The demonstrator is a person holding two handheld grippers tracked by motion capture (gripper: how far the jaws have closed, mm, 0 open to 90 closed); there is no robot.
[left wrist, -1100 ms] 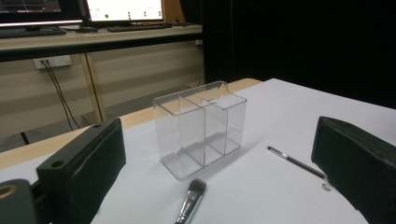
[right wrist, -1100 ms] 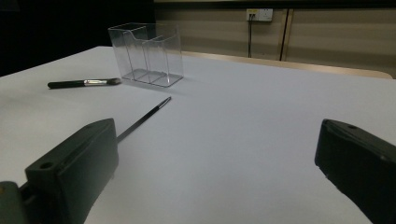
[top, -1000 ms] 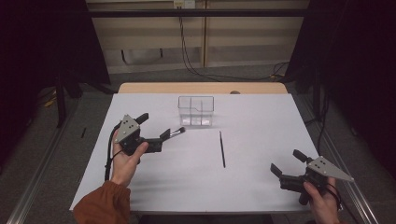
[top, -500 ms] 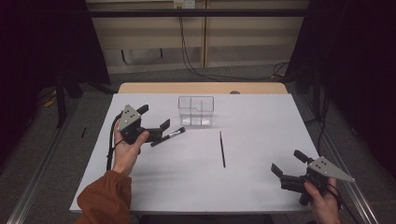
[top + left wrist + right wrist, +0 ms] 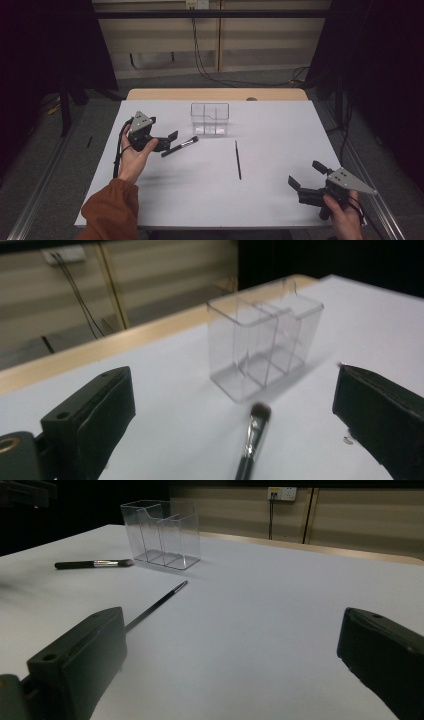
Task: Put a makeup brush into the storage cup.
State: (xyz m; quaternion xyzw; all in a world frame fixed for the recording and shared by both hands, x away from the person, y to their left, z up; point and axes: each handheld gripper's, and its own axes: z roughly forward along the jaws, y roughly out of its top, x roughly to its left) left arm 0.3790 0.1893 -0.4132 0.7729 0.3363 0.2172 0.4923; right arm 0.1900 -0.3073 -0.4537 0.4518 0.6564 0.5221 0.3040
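Since a second ago the left tongs (image 5: 170, 142) have travelled up the bench (image 5: 280, 150) toward the makeup brush (image 5: 179, 146) and now hang with their jaws spread wide on either side of its handle end, while the right tongs (image 5: 305, 179), equally spread and holding nothing, have kept their place near the bench's right front corner. To take the brush well, I judge the left tongs should sink until the jaws straddle the dark handle squarely across its length, not near the bristles, then close gently so it does not roll away. It lies flat on the bench, just in front and to the left of the clear organizer (image 5: 210, 119), apart from it. Its long axis runs diagonally, bristle tip aimed up and right toward the organizer, handle toward the left hand (image 5: 131, 156). A thin black stick (image 5: 238, 159) lies well apart, running nearly front to back.
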